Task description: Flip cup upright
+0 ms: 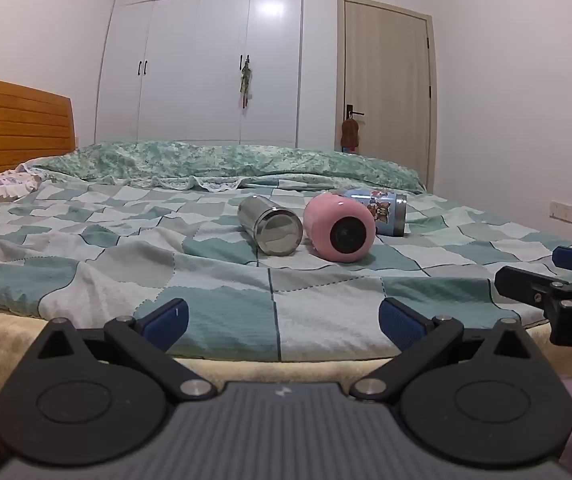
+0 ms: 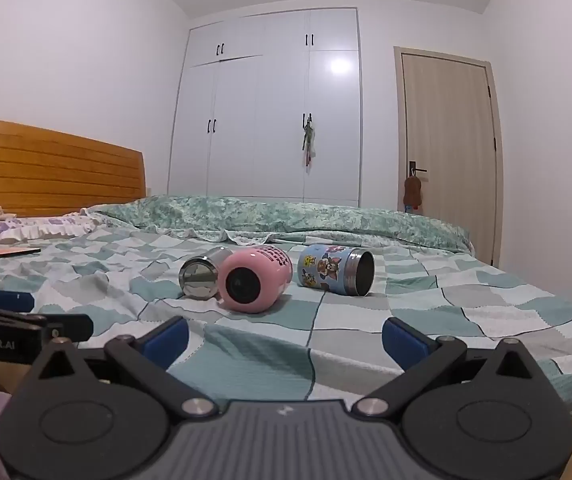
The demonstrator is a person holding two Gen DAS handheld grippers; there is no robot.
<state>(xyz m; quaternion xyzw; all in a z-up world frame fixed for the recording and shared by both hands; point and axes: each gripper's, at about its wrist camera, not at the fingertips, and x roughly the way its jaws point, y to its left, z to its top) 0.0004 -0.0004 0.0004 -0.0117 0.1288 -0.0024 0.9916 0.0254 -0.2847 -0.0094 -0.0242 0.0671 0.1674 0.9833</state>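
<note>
Three cups lie on their sides on the checked bedspread: a steel cup (image 1: pixel 271 224) (image 2: pixel 199 272), a pink cup (image 1: pixel 340 226) (image 2: pixel 253 280) beside it, and a blue cartoon cup (image 1: pixel 382 210) (image 2: pixel 336 270) to the right with its open mouth facing right. My left gripper (image 1: pixel 283 322) is open and empty at the bed's near edge, well short of the cups. My right gripper (image 2: pixel 286 338) is open and empty, also at the near edge. Each gripper shows at the side of the other's view: the right gripper (image 1: pixel 558 280), the left gripper (image 2: pixel 13 312).
A green quilt (image 1: pixel 225 160) lies bunched across the far side of the bed. A wooden headboard (image 1: pixel 13 124) and pillow (image 2: pixel 37 226) are at left, with a flat dark object (image 2: pixel 1 252) near them. A white wardrobe (image 2: pixel 269 112) and a door (image 2: pixel 446 140) stand behind.
</note>
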